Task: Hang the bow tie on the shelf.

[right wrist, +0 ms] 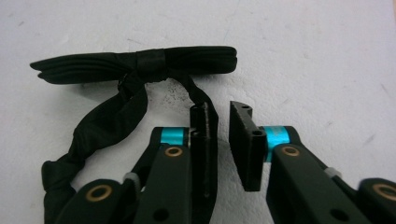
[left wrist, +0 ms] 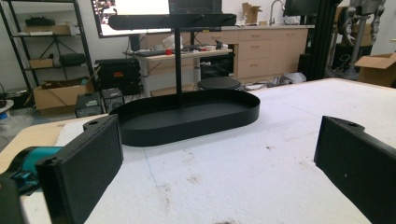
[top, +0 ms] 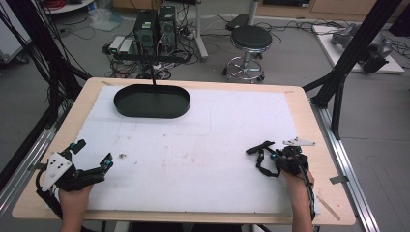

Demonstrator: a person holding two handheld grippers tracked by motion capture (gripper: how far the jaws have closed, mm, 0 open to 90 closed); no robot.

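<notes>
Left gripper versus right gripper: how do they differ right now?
The left gripper holds its jaws wide apart; the right gripper leaves a narrow gap. The left gripper faces the black tray; the right gripper sits at the bow tie strap. Both are low over the white foam.

You have one black bow tie point(right wrist: 140, 63) with its strap on the white mat, counted once. You hold two grippers: one left gripper point(top: 92, 157) and one right gripper point(right wrist: 223, 135), each with two black jaws, so four jaws in all. One black oval tray point(top: 152, 102) sits at the far side, carrying one upright post with one crossbar. One white foam mat point(top: 193, 145) covers one wooden table point(top: 300, 104). Behind the table you see one round black stool point(top: 250, 37).
</notes>
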